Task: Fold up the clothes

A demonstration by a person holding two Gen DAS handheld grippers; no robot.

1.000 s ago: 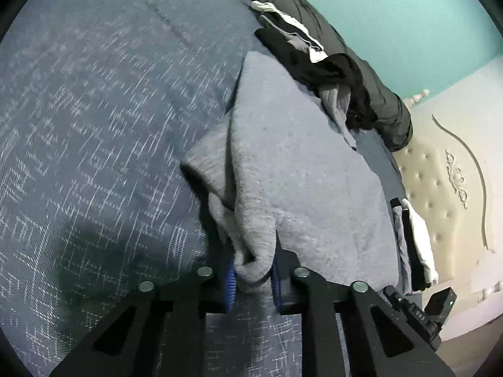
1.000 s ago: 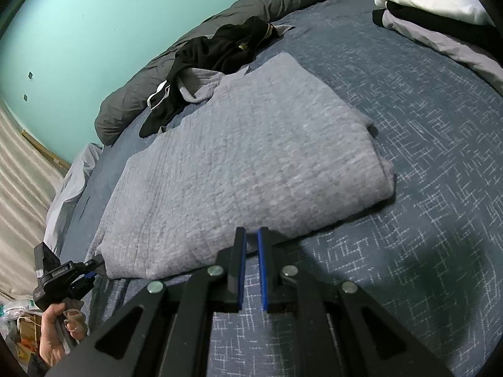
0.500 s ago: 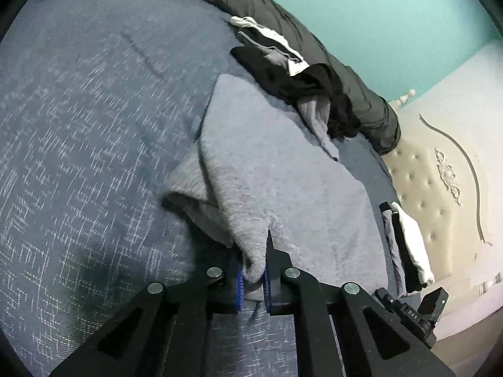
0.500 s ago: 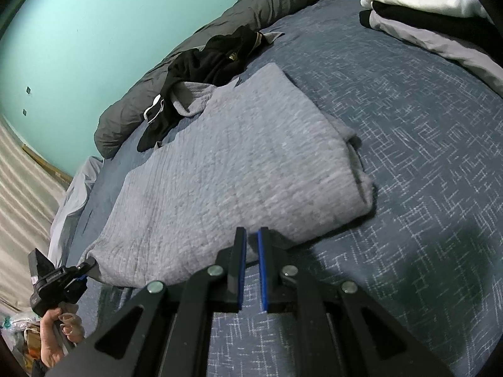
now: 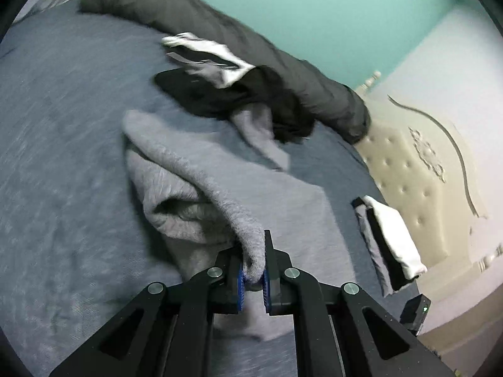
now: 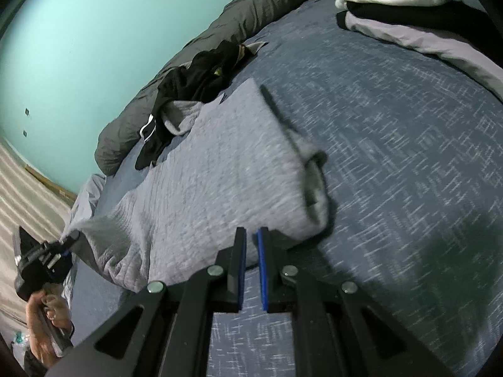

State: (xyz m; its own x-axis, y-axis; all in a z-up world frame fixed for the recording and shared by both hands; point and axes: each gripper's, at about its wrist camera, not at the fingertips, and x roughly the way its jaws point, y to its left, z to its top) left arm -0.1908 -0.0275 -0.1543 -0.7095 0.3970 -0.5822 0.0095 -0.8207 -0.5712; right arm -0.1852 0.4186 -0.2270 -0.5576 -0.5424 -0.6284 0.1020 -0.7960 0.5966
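Note:
A grey knitted garment (image 5: 283, 194) lies part-folded on the blue patterned bed cover (image 5: 63, 125). My left gripper (image 5: 253, 251) is shut on one of its corners, which hangs raised off the bed with a fold of fabric drooping beneath it. In the right wrist view the same garment (image 6: 220, 172) spreads across the bed, and the left gripper (image 6: 47, 260) holds its lifted corner at the far left in a hand. My right gripper (image 6: 250, 235) is shut with nothing between its pads, low over the bed just before the garment's near edge.
A heap of black and white clothes (image 5: 239, 94) lies at the garment's far end against a rolled dark grey duvet (image 5: 220, 31). A folded stack of white, black and grey items (image 5: 389, 245) sits near the cream tufted headboard (image 5: 408, 172). A teal wall stands behind.
My left gripper closed tighter on the garment's corner and rose, lifting it off the bed and drawing the fabric up. My right gripper slid slightly along the garment's near edge, still shut.

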